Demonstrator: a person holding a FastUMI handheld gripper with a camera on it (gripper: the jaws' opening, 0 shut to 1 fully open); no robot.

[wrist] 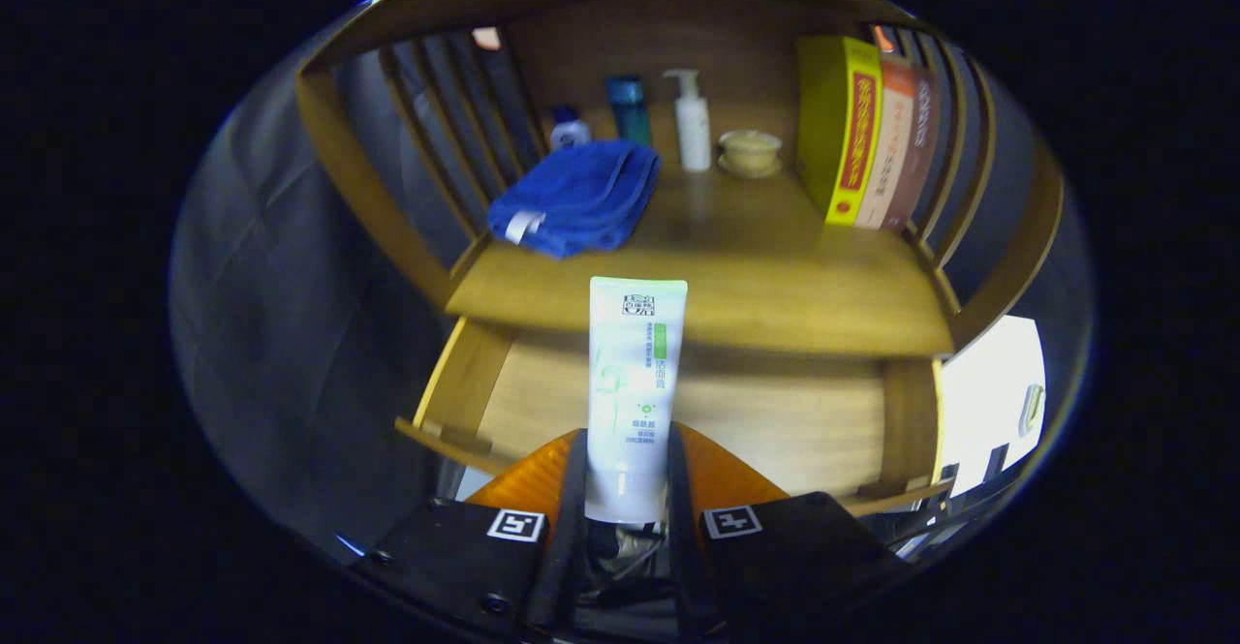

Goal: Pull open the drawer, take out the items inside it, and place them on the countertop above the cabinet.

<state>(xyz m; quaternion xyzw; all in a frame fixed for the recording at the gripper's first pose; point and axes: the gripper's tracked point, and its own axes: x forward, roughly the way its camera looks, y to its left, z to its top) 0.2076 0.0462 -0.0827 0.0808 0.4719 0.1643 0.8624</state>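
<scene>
Wooden countertop [775, 276] ahead, open drawer [775, 421] below its front edge; my gripper [627, 475] clamps the white tube [635, 383] upright, both fingers pressing.

The gripper [628, 475] has both fingers [572, 489] pressed on a white tube [635, 383], held upright above the open drawer [775, 421]. Beyond the tube lies the worktop [756, 276]. On it, left of the tube, rests a folded blue towel [576, 197]; behind stand a pump bottle [692, 121], a teal bottle [630, 107] and a small bowl [749, 152]; to the right stand 3 books [872, 145].
</scene>
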